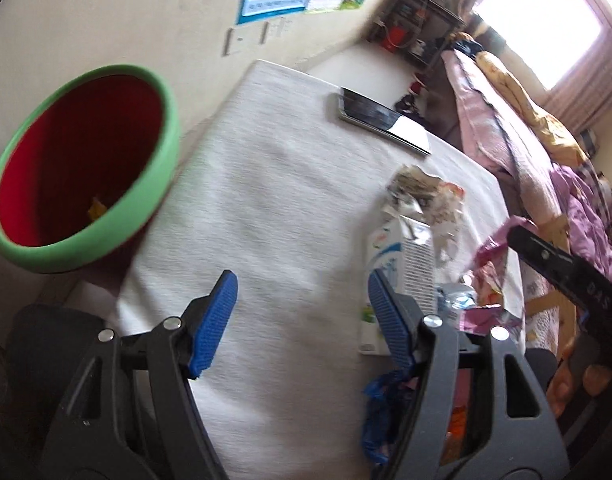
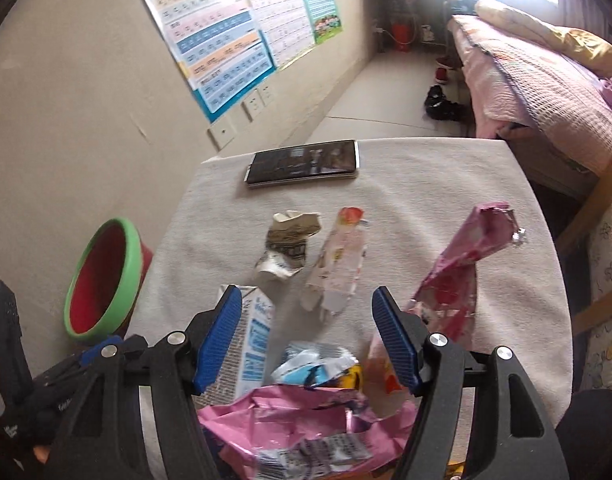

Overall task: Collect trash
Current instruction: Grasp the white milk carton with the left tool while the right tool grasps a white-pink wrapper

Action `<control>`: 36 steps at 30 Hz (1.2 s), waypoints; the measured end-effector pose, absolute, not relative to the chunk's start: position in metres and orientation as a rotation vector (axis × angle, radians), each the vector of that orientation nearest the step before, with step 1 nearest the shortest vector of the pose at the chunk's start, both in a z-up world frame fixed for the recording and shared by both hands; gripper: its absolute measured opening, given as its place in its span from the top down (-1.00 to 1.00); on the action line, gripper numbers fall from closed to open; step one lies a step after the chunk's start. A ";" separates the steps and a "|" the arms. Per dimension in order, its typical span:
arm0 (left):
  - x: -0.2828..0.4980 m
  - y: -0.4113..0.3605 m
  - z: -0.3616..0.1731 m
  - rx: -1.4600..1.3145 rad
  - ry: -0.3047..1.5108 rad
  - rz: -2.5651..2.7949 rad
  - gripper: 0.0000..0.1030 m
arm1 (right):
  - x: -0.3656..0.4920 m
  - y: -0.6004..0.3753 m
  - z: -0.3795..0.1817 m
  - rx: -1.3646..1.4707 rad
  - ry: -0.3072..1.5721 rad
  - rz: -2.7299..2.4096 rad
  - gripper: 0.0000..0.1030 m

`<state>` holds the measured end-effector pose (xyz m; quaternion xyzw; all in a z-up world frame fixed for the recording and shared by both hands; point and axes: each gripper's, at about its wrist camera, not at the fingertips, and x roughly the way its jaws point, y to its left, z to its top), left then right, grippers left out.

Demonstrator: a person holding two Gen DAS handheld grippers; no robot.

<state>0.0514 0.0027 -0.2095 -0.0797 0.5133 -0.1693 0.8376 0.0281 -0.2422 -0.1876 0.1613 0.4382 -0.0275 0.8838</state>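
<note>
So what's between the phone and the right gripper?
Right wrist view: a crumpled paper wrapper and a pale snack packet lie on the cloth between the phone and the open right gripper.

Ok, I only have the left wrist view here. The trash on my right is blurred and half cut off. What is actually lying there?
Observer: Past the milk carton lie a crumpled paper wad and a flattened pale wrapper.
Operator: Is that pink thing at my edge loose?
Observer: A tall pink wrapper stands untouched, outside the open right gripper.
Operator: Anything nearer?
Observer: A large pink bag under that gripper.
</note>
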 end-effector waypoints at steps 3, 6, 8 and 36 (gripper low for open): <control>0.050 -0.035 -0.210 -0.114 1.086 -0.425 -0.26 | 0.026 -0.253 -0.191 0.354 0.910 -0.078 -0.27; 0.052 -0.060 -0.217 -0.055 1.104 -0.451 -0.26 | 0.022 -0.255 -0.196 0.369 0.917 -0.072 -0.27; 0.055 -0.069 -0.225 -0.039 1.136 -0.459 -0.25 | 0.022 -0.254 -0.200 0.373 0.925 -0.066 -0.27; 0.047 -0.006 -0.242 -0.053 1.209 -0.329 0.22 | 0.103 -0.279 -0.240 0.476 1.082 -0.054 -0.34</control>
